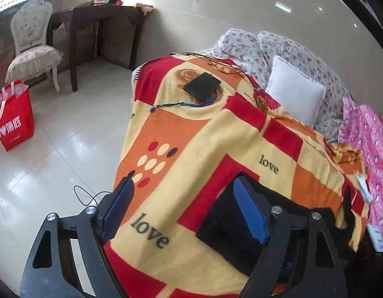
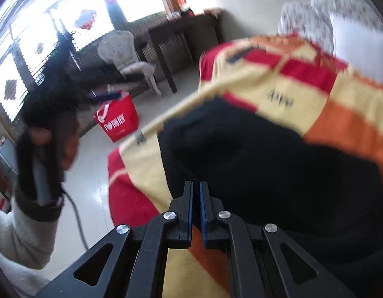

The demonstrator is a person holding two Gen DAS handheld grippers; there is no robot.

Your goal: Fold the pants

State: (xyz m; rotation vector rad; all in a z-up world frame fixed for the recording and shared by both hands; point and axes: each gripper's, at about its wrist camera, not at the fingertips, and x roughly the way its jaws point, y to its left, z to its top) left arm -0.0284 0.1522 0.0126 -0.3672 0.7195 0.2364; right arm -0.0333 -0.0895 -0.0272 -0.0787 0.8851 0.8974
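Note:
The black pants (image 1: 231, 221) lie folded into a flat block on the patterned red, orange and yellow blanket (image 1: 191, 149), at the lower right of the left wrist view. My left gripper (image 1: 183, 181) hangs open and wide above the blanket, its right finger over the pants' left part, nothing between the pads. In the blurred right wrist view the pants (image 2: 266, 154) fill the middle. My right gripper (image 2: 196, 183) is shut, its tips pinching the near edge of the black cloth. A hand (image 2: 42, 136) in a white sleeve holds the other gripper at the left.
A black phone (image 1: 202, 85) with a blue cord lies further up the blanket. A white pillow (image 1: 295, 96) and pink fabric (image 1: 365, 134) lie on the right. On the tiled floor to the left stand a red bag (image 1: 14, 116), a white chair (image 1: 32, 49) and a dark desk (image 1: 104, 19).

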